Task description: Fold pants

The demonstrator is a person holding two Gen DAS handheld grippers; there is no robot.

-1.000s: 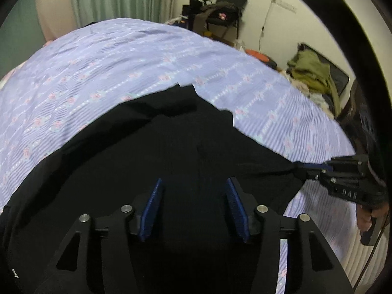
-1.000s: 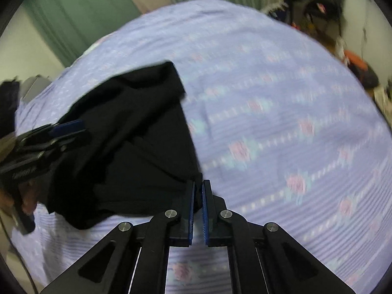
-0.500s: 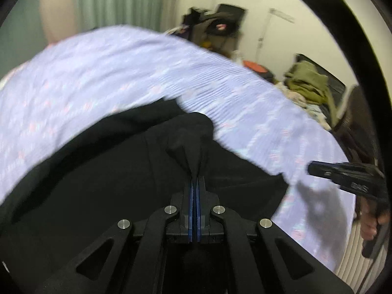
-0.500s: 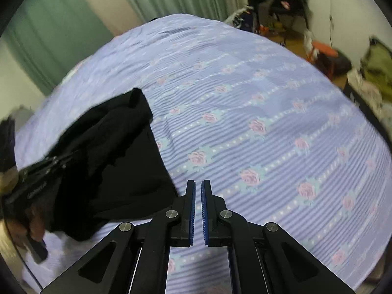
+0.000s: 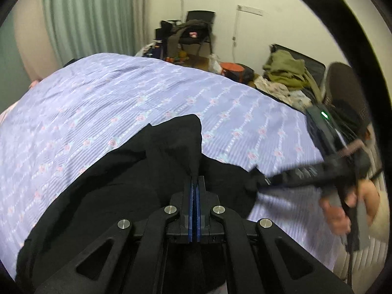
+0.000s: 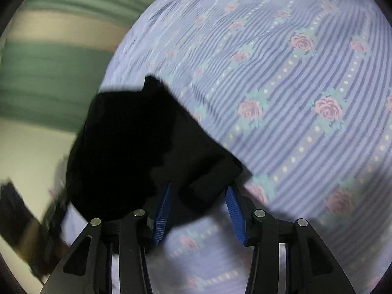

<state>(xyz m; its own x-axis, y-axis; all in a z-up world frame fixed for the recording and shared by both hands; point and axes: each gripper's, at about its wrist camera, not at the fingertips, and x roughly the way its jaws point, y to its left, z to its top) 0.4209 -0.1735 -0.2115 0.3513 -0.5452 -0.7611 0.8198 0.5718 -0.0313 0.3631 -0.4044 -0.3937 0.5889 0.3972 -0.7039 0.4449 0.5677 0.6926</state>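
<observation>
Black pants [image 5: 117, 186] lie on a lilac flowered bedspread [image 5: 122, 98]. My left gripper [image 5: 195, 181] is shut on a fold of the pants and holds it lifted into a peak. In the left wrist view my right gripper [image 5: 263, 180] reaches in from the right to the pants' right corner. In the right wrist view the right gripper [image 6: 198, 191] is open, its blue pads [image 6: 234, 205] on either side of a corner of the pants [image 6: 137, 147]. That view is blurred.
Beyond the bed stand a chair with clothes [image 5: 193, 29], bags on the floor [image 5: 232, 69] and an open suitcase with olive clothes [image 5: 289, 71]. Green curtains [image 5: 88, 17] hang at the back left. The bedspread [image 6: 294, 73] stretches far to the right.
My left gripper shut on the pants and lifted a fold. My right gripper let go of the edge, drew away, then opened and came back around the pants' corner.
</observation>
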